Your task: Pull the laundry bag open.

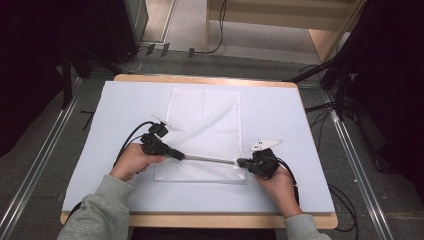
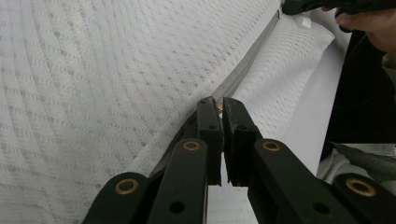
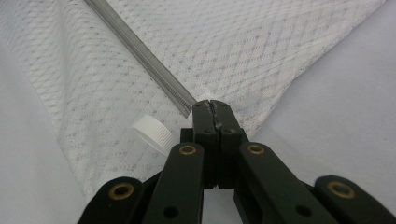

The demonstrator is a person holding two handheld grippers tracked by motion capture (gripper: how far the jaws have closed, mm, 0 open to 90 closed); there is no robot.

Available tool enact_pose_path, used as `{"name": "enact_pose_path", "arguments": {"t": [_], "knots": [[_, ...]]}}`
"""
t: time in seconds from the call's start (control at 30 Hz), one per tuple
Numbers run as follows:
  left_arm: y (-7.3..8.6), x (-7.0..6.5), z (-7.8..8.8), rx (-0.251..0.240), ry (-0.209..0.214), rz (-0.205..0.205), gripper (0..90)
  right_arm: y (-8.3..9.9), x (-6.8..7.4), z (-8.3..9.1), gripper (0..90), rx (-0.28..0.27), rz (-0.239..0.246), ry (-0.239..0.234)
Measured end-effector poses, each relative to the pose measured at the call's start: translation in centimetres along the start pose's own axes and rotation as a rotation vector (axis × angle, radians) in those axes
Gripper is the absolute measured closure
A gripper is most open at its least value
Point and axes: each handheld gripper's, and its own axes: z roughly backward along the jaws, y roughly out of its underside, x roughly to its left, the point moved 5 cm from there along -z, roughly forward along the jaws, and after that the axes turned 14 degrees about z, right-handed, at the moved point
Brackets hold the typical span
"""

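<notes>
My left gripper sits at about 8 o'clock on the table, jaws pinched narrow on the zipper of the white mesh bag. In the left gripper view the left gripper tips clamp a small brassy bit of the zipper, probably the slider, can't tell for sure. The zipper runs off toward 1 o'clock across the mesh bag. My right gripper is at about 5 o'clock on the table, jaws fully closed on the other end of the zipper at the bag's near right corner. In the right gripper view the right gripper tips bite the mesh right where the zipper ends, zipper heading off to 11 o'clock. The mesh bag is lifted into a tent there. A white screw cap lies at 9 o'clock, just beside my jaws, seemingly under the mesh. From above, the bag lies flat mid-table, zipper edge near me, stretched taut between both grippers. My left hand and right hand hold the handles.
</notes>
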Motion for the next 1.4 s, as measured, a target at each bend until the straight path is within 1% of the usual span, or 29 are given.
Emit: {"name": "enact_pose_path", "arguments": {"t": [0.03, 0.07, 0.1, 0.17, 0.2, 0.3, 0.37, 0.57, 0.63, 0.7, 0.73, 0.8, 0.83, 0.9, 1.0, 1.07, 1.13, 1.3, 1.4], "knots": [[0.0, 0.1, 0.1, -0.005, -0.006, 0.003, 88.0, 0.0, 0.0, 0.0, 90.0, -0.003, -0.001, 0.000], [0.1, 0.1, 0.1, -0.005, 0.000, 0.007, 88.0, 0.0, 0.0, 0.0, 90.0, -0.004, -0.001, 0.000], [0.2, 0.2, 0.2, -0.006, -0.002, 0.007, 88.0, 0.0, 0.0, 0.0, 90.0, -0.005, 0.000, -0.001], [0.3, 0.2, 0.3, -0.006, 0.004, 0.009, 88.0, 0.1, -0.1, 0.0, 90.0, -0.004, -0.012, -0.008], [0.3, 0.2, 0.3, -0.008, -0.004, 0.006, 88.0, 0.1, -0.1, 0.0, 90.0, -0.006, -0.012, -0.012], [0.5, 0.4, 0.5, -0.014, -0.013, 0.014, 88.0, 0.1, -0.1, 0.0, 90.0, -0.003, -0.007, -0.012], [0.6, 0.6, 0.8, -0.020, -0.009, 0.022, 88.0, 0.0, -0.1, 0.0, 90.0, -0.004, -0.005, -0.012], [0.9, 0.9, 1.3, -0.031, -0.017, 0.029, 88.0, 0.0, -0.2, 0.0, 90.0, -0.004, -0.001, -0.017], [0.9, 0.9, 1.4, -0.034, -0.005, 0.031, 88.0, 0.0, -0.2, 0.0, 90.0, -0.008, 0.000, -0.016], [1.1, 1.0, 1.5, -0.035, -0.016, 0.032, 88.0, 0.1, -0.2, 0.0, 90.0, -0.010, 0.000, -0.019], [1.1, 1.0, 1.6, -0.039, -0.007, 0.035, 88.0, 0.1, -0.2, 0.0, 90.0, -0.010, 0.002, -0.020], [1.2, 1.1, 1.7, -0.038, -0.023, 0.034, 88.0, 0.1, -0.2, 0.0, 90.0, -0.014, 0.005, -0.023], [1.3, 1.2, 1.8, -0.042, -0.019, 0.039, 88.0, 0.2, -0.2, 0.0, 90.0, -0.018, 0.007, -0.023], [1.4, 1.4, 2.0, -0.050, -0.022, 0.048, 88.0, 0.2, -0.2, 0.0, 90.0, -0.023, 0.021, -0.025], [1.6, 1.6, 2.4, -0.059, -0.020, 0.055, 88.0, 0.2, -0.2, 0.0, 90.0, -0.022, 0.028, -0.029], [1.7, 1.7, 2.6, -0.060, -0.024, 0.054, 88.0, 0.2, -0.3, 0.0, 90.0, -0.025, 0.024, -0.037], [1.8, 1.8, 2.9, -0.072, -0.028, 0.057, 88.0, 0.2, -0.3, 0.0, 90.0, -0.028, 0.022, -0.041], [2.2, 2.2, 3.7, -0.086, -0.026, 0.063, 88.0, 0.2, -0.4, 0.0, 90.0, -0.022, 0.021, -0.050], [2.5, 2.4, 3.9, -0.087, -0.038, 0.068, 88.0, 0.2, -0.4, 0.0, 90.0, -0.023, 0.028, -0.055]]}}
